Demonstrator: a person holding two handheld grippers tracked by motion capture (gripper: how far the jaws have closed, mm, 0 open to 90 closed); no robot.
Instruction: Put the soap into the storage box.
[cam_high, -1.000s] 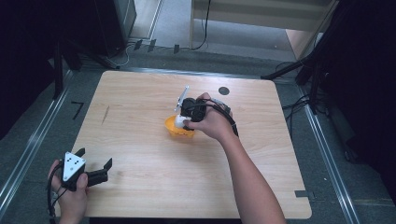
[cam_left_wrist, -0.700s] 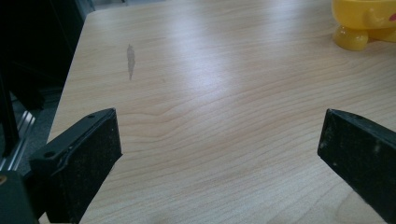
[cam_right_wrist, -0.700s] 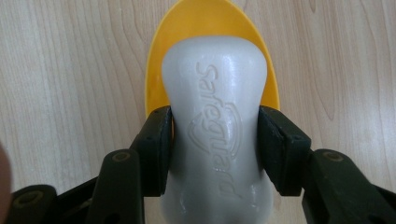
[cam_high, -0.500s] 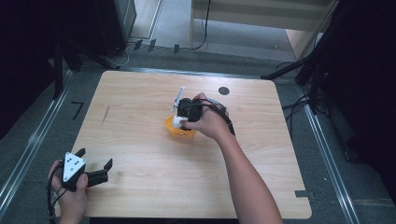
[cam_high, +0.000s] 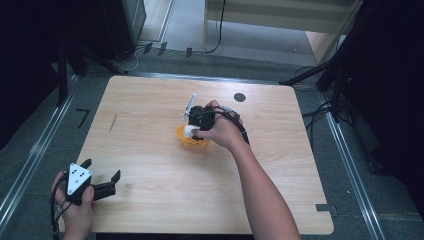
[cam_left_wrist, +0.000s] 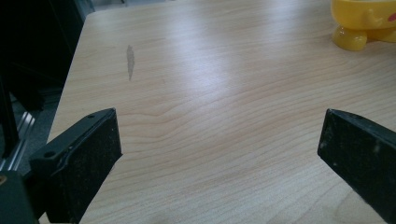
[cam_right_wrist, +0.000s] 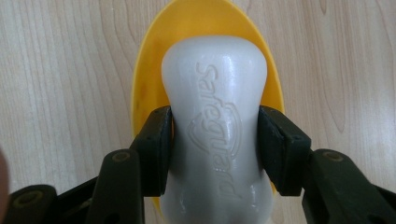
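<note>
A white bar of soap (cam_right_wrist: 215, 116) stamped "safeguard" is clamped at its narrow waist by my right gripper (cam_right_wrist: 215, 144), directly over a yellow soap dish (cam_right_wrist: 144, 93). From above, that gripper (cam_high: 192, 127) points down at the yellow dish (cam_high: 192, 140) near the table's middle, with the soap (cam_high: 188, 131) white at its tip. Whether the soap touches the dish I cannot tell. My left gripper (cam_high: 102, 181) rests at the table's near left corner, open, with bare wood between its jaws. Its own view has the left gripper (cam_left_wrist: 219, 144) wide apart and the yellow dish (cam_left_wrist: 362, 23) far off at top right.
The wooden table (cam_high: 150, 110) has a dark streak (cam_high: 113, 122) at the left and a round black spot (cam_high: 239, 97) at the back right. Grey floor with metal rails and cables surrounds it. A pale cabinet (cam_high: 280, 15) stands behind.
The right gripper with the soap has come down a little and shifted slightly left over the yellow dish. The left gripper has stayed put.
</note>
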